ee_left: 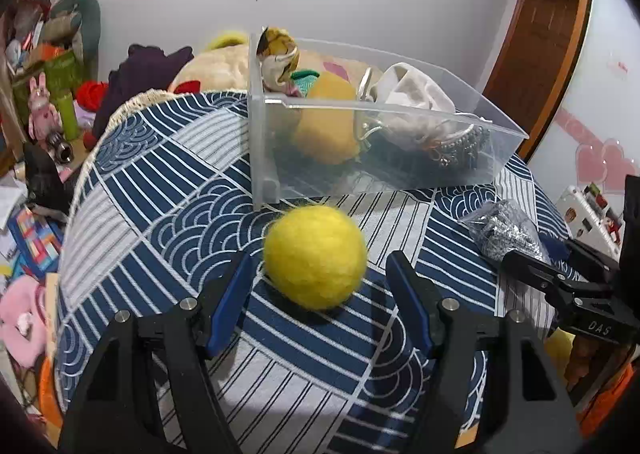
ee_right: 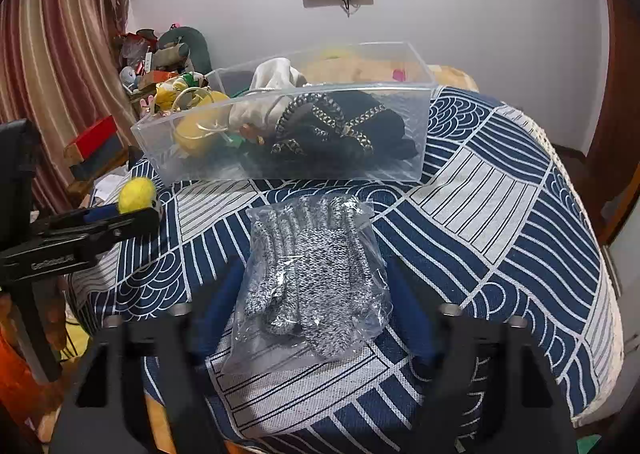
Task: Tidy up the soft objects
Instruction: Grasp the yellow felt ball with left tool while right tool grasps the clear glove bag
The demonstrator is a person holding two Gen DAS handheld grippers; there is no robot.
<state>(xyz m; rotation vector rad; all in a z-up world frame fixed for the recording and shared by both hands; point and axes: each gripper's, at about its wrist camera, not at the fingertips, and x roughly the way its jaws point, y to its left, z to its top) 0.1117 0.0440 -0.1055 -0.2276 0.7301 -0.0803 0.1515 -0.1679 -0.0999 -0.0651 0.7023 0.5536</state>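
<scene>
While both grippers hang low over the blue-and-white wave-patterned tablecloth (ee_left: 168, 190), neither one grips anything. The left gripper (ee_left: 320, 274) has its blue-padded fingers (ee_left: 236, 294) spread apart on either side of a fuzzy yellow felt ball (ee_left: 316, 256); the ball rests on the cloth between them, with a clear gap showing on each side, so the pads do not press it. Just beyond the ball stands a clear plastic bin (ee_left: 272, 142), its near corner close to the ball but not touching it.

The right gripper (ee_right: 308, 294) likewise stands with its fingers (ee_right: 216, 306) apart, flanking a clear plastic bag of grey-and-white knitted gloves (ee_right: 312, 274) that lies flat on the cloth. Motion blur softens the fingers here, so whether the pads brush the bag's edges is hard to say; they do not seem to clamp it.

From the right wrist view, the bin (ee_right: 280, 158) sits behind the bagged gloves, and inside it lie a black garment with gold-patterned trim (ee_right: 340, 126), a whitish cloth (ee_right: 272, 74) and a yellow soft object (ee_right: 200, 130). The left gripper (ee_right: 132, 214) shows at the left edge of that view with the yellow ball (ee_right: 136, 190) at its tip. In the left wrist view, the gloves bag (ee_left: 504, 230) lies to the right, with the right gripper (ee_left: 532, 266) beside it.

Off the table's left side lies a clutter of toys, among them a pink rabbit figure (ee_left: 40, 110).
</scene>
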